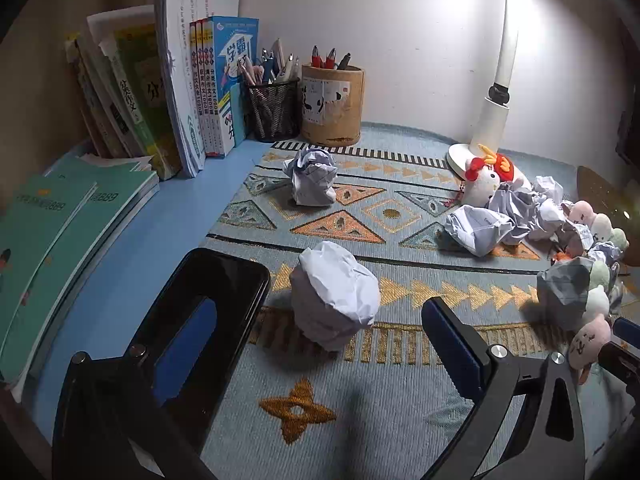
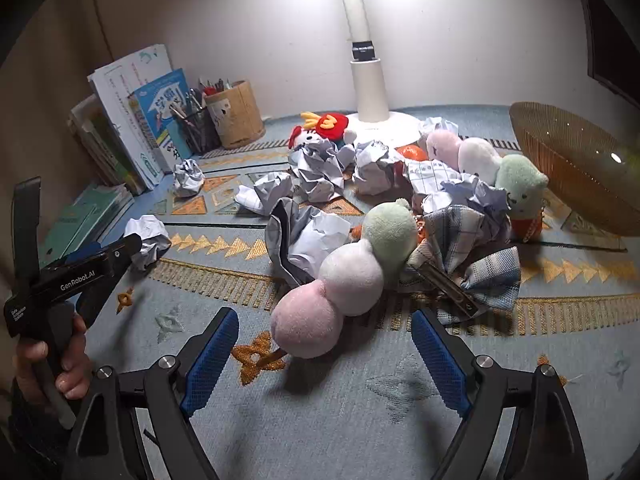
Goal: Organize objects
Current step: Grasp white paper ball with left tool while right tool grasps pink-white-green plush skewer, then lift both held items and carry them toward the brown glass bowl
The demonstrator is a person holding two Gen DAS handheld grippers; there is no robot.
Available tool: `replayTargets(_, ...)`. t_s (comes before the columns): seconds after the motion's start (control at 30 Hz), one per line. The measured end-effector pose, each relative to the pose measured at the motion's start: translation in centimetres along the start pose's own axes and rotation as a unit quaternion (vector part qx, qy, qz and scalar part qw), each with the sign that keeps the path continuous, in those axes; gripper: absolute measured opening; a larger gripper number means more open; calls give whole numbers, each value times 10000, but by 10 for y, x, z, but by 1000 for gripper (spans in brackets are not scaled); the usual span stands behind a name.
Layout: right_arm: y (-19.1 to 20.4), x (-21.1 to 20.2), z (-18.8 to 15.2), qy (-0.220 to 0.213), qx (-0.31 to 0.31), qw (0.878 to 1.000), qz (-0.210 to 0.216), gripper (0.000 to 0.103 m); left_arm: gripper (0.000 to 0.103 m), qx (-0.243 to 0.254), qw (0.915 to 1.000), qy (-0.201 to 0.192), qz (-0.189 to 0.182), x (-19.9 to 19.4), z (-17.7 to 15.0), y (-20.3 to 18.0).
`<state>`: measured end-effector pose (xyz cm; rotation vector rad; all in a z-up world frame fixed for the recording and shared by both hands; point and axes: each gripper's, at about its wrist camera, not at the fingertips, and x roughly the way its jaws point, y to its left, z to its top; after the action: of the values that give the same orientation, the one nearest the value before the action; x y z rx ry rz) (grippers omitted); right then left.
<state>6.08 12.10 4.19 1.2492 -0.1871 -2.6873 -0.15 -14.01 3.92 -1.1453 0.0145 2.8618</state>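
Crumpled papers (image 2: 320,176), plush dango skewers (image 2: 352,276) and checked cloth (image 2: 472,248) heaped beside wicker basket (image 2: 576,168). Left gripper (image 1: 320,344) spread wide around paper ball (image 1: 334,292), untouched; right gripper (image 2: 326,348) agape before pink dumpling, empty.

Both wrist views low, facing the wall, sharing lamp (image 1: 496,120) and mat (image 2: 320,408)

My left tongs' left finger (image 1: 188,344) half behind a black phone (image 1: 208,300), wicker basket (image 2: 576,168) cut by the frame edge, plaid cloth (image 2: 476,256) partly buried under paper
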Motion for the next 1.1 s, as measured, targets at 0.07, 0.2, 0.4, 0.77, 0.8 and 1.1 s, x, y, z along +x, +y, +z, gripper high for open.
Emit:
replayTargets(0.07,-2,14,0,164,91,9998,-7,85,102,48,9999,141,-64,11,3,-6)
replayTargets(0.2,-8,36,6,514,288,9982,-58,59,71,126,9989,397,-238,31,8,-17)
replayTargets(0.4,-18,30,0,417,129,9988,202,38,48,116,9973,420,-586,25,2,-34)
replayTargets(0.77,-57,-48,-27,139,-127,9953,950,26,48,316,9757,100,-2164,-50,-39,-138)
replayTargets(0.8,-65,-52,-31,135,-96,9958,900,26,48,415,9756,104,-2152,-50,-42,-149)
replayTargets(1.1,-113,-51,-44,488,173,9984,224,54,48,750,9769,242,-1989,-41,-57,-189)
